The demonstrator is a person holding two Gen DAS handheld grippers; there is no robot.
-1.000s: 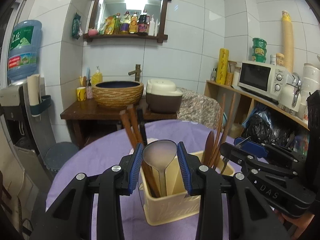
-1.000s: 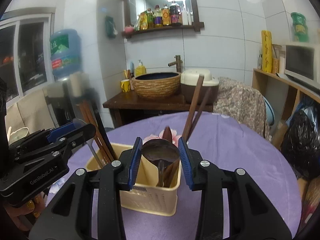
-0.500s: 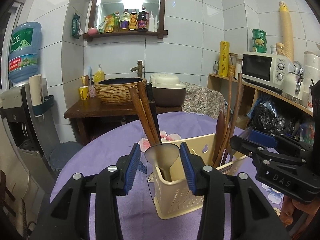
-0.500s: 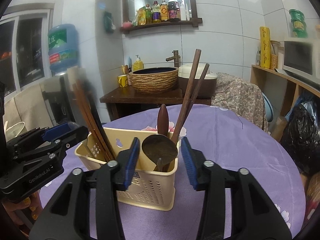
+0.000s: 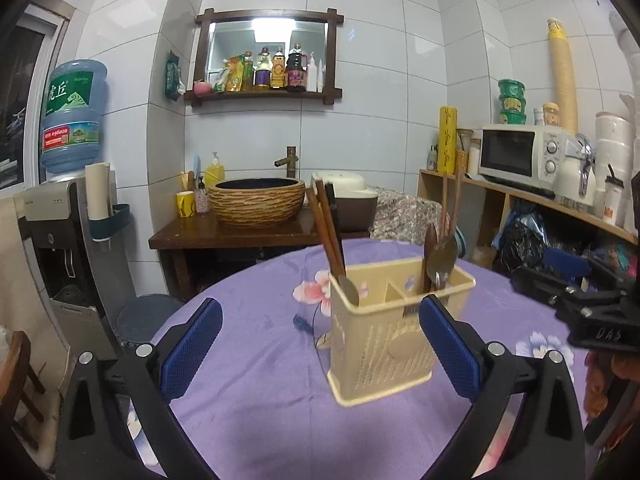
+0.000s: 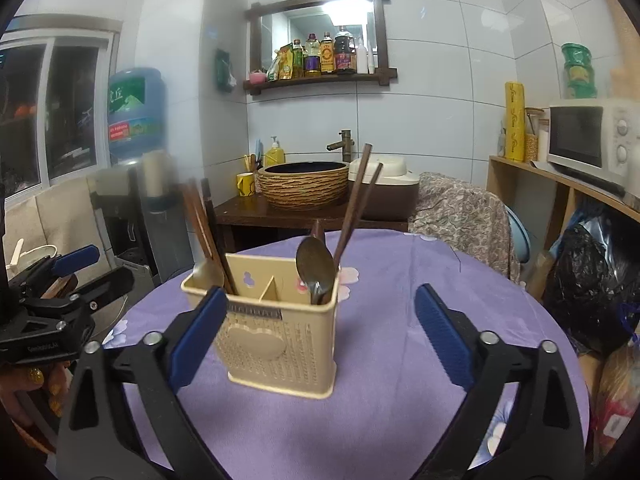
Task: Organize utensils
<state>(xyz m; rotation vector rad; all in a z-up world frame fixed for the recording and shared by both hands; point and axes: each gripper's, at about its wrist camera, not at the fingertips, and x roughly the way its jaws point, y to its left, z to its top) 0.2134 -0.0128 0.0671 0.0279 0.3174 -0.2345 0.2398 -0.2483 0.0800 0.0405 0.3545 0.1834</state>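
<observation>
Two hand-held grippers hang over a round table (image 5: 248, 412) draped in purple floral cloth, both released: the left gripper (image 5: 320, 344) and right gripper (image 6: 320, 332) have just been opening their jaws, which now stand wide with nothing between the blue pads. Ahead of them, toward the table's middle, stands a cream utensil caddy (image 6: 280, 332). Its left compartment holds wooden chopsticks (image 5: 326, 228) and a spoon (image 5: 349, 289); its right one a metal spoon (image 6: 315, 266), a wooden spoon and more chopsticks. Beyond the far edge, a woven basin (image 5: 256, 200) sits on a dark wooden stand.
</observation>
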